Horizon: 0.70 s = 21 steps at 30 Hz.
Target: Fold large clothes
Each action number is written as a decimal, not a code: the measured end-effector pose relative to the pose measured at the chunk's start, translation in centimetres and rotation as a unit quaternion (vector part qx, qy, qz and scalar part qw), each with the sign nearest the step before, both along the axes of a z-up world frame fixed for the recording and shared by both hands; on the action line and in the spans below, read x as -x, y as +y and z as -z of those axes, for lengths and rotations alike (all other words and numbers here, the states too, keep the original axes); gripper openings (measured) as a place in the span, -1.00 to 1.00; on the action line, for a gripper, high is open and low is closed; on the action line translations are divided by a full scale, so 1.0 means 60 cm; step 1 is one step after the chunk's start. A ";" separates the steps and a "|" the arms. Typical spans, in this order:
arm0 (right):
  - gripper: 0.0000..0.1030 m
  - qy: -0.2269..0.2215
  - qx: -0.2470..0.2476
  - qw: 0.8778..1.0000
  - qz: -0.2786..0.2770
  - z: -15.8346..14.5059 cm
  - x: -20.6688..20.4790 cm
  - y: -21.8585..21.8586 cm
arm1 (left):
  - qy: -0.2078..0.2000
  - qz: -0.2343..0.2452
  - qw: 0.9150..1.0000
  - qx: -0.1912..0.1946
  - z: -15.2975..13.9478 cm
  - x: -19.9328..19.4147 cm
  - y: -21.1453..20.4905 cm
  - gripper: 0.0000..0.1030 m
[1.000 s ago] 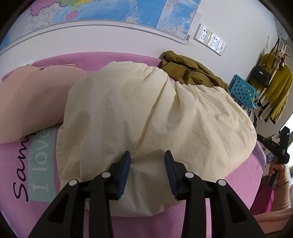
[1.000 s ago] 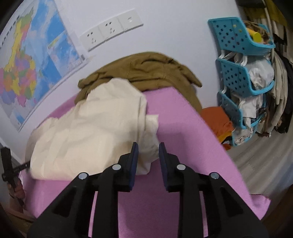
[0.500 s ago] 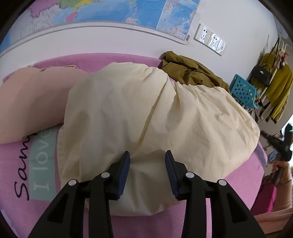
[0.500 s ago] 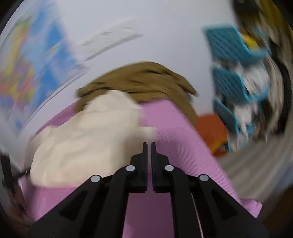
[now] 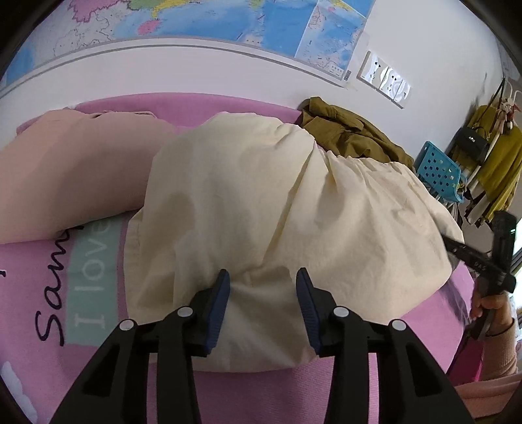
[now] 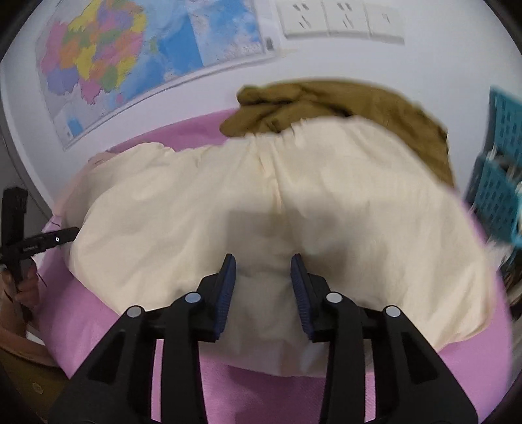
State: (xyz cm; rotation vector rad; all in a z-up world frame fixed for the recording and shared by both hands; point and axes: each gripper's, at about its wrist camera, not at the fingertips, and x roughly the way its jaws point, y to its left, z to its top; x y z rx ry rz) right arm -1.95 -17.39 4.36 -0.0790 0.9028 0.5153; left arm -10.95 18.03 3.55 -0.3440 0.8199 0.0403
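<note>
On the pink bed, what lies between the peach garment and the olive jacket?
The cream garment lies between the peach garment and the olive jacket, spread over the pink bed. The left wrist view shows this best.

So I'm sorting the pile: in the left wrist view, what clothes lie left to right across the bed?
Pink garment → cream garment → olive jacket.

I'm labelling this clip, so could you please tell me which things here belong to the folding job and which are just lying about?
Job: cream garment; pink bedspread.

Lying about: olive jacket; peach garment; wall map; blue basket; sockets.
</note>
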 end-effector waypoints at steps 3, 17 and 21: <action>0.03 -0.040 -0.014 0.998 -0.053 -0.040 0.022 0.036 | -0.013 -0.002 1.000 -0.004 -0.015 0.015 -0.003 0.02; 0.51 -0.139 0.179 0.914 -0.337 0.033 0.168 0.283 | -0.007 0.042 0.993 0.110 -0.001 0.112 -0.031 0.35; 0.15 -0.140 0.178 0.919 -0.324 0.039 0.158 0.278 | 0.012 0.050 0.986 0.156 0.029 0.093 -0.042 0.40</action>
